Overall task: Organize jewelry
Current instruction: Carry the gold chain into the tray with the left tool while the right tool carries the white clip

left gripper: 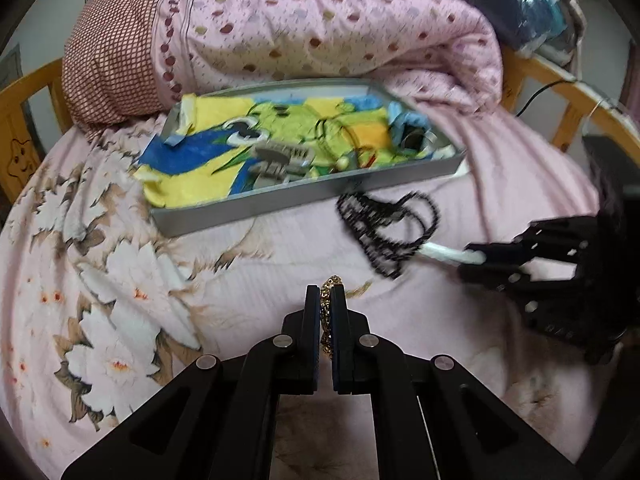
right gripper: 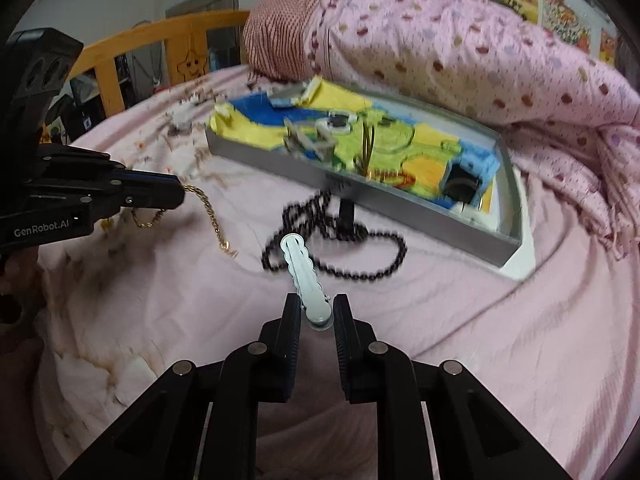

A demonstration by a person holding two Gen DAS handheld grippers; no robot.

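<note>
My left gripper [left gripper: 327, 294] is shut on a gold chain [left gripper: 330, 282]; in the right wrist view the chain [right gripper: 212, 210] hangs from the left gripper [right gripper: 180, 196] above the bed. My right gripper [right gripper: 316, 306] is shut on the base of a white hair clip [right gripper: 302, 276], also seen in the left wrist view [left gripper: 448, 254] held by the right gripper [left gripper: 476, 258]. A black bead necklace [right gripper: 340, 236] lies on the sheet in front of a grey tray [right gripper: 400, 208]. The tray [left gripper: 280, 200] holds a colourful cloth [left gripper: 280, 128] with small items on it.
A rolled pink spotted quilt [left gripper: 320, 24] lies behind the tray. A wooden bed rail [right gripper: 160, 36] runs along the bed's far edge. The pink floral sheet [left gripper: 120, 280] covers the bed. A black cable [left gripper: 540, 92] trails at the right rail.
</note>
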